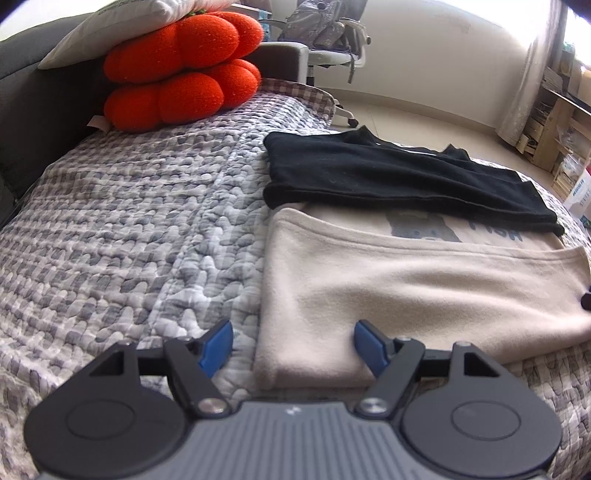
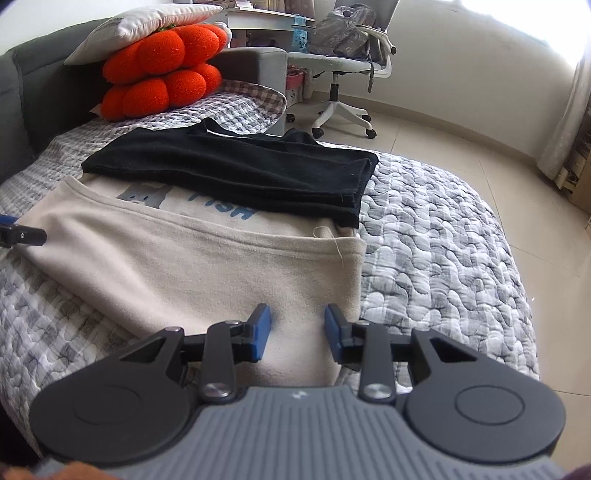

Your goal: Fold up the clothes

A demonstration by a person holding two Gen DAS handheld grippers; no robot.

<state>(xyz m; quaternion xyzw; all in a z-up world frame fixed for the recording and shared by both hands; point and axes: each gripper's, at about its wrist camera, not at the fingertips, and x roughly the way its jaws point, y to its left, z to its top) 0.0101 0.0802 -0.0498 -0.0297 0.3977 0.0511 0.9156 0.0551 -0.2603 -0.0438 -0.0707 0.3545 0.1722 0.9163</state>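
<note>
A beige garment [image 1: 406, 288] with a blue print lies folded on the quilted bed; it also shows in the right wrist view [image 2: 192, 269]. A folded black garment [image 1: 388, 177] lies across its far part, also in the right wrist view [image 2: 240, 173]. My left gripper [image 1: 293, 343] is open and empty, just above the beige garment's near left corner. My right gripper [image 2: 297, 334] is open and empty, over the beige garment's near right corner. The left gripper's tip shows at the left edge of the right wrist view [image 2: 22, 234].
The grey-and-white quilt [image 1: 129, 221] covers the bed. Orange pumpkin cushions [image 1: 181, 70] and a white pillow [image 1: 122, 22] sit at the far end against the dark headboard. An office chair [image 2: 343, 66] stands on the tiled floor beyond; shelves [image 1: 561, 122] stand at right.
</note>
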